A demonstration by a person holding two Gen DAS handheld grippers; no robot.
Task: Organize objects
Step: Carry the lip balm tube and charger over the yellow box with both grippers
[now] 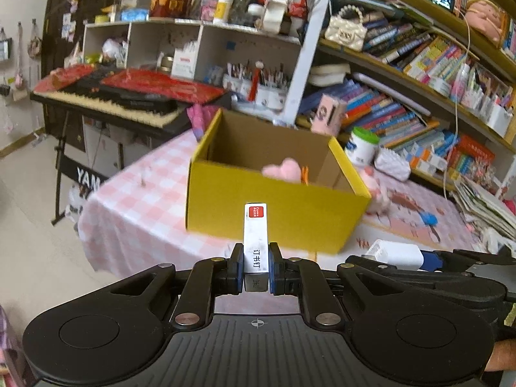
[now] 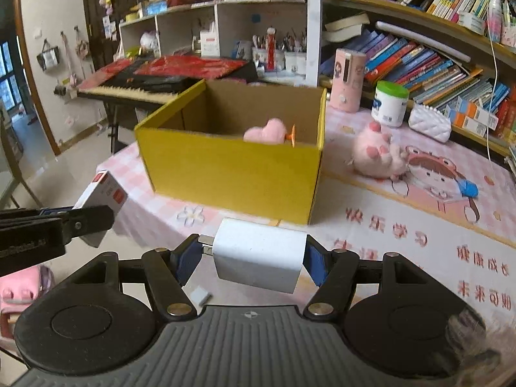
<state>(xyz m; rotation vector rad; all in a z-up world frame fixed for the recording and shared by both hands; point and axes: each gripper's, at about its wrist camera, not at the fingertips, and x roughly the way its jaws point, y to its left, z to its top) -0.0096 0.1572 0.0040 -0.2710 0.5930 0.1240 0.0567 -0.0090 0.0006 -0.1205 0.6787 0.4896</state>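
Big open yellow cardboard box [image 2: 232, 164] mid-frame on the pink checked tablecloth [image 2: 403, 225] with a pink plush heart [image 2: 266, 131] inside, right gripper [image 2: 254, 258] clamped on a white charger block [image 2: 259, 254], left gripper [image 1: 255, 269] pinching a slim white staples box [image 1: 255, 238].

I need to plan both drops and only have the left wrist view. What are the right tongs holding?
Observer: The right tongs are shut on a white charger, prongs pointing left.
Operator: Anything on the cloth under them?
Observer: A small white block lies on the tablecloth.
Operator: What's right of the yellow box?
Observer: A pink plush toy lies on its back, pads up, apart from the box.
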